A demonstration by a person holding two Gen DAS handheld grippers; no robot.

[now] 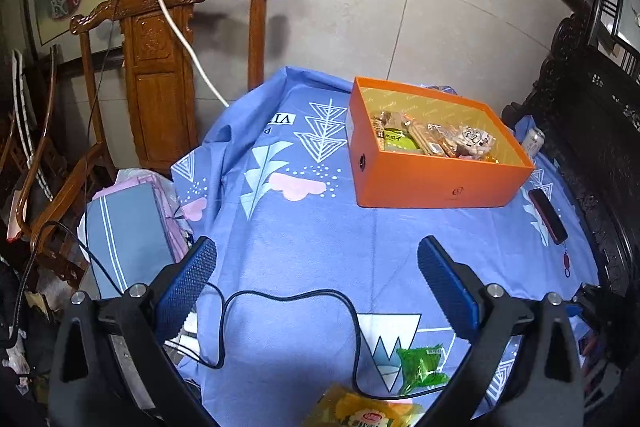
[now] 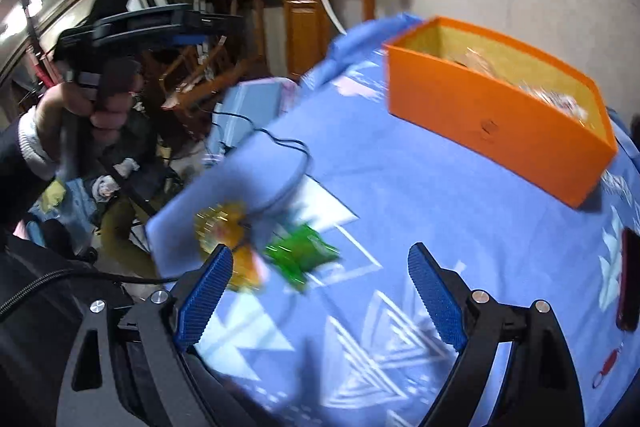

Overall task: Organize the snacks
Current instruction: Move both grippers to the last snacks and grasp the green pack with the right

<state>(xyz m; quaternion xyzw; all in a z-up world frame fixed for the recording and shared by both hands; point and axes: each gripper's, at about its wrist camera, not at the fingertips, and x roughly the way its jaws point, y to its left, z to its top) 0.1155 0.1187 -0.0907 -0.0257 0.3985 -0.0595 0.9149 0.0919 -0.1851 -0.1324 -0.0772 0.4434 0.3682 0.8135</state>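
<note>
Blue cloth (image 1: 320, 235): "VI", "P" (upside down, rest hidden); green pack (image 1: 398, 143): "黑瓜子".

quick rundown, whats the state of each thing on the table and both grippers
orange box: lid off, snack packets inside
green snack packet: lying flat on the cloth, outside the box
yellow snack packet: on the cloth, outside the box
black cable: loose across the cloth
left gripper: open, empty
right gripper: open, empty

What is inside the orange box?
The orange box holds wrapped snacks: a green packet, brownish bars and a round white-topped pack. Its near wall covers anything lower down.
</note>
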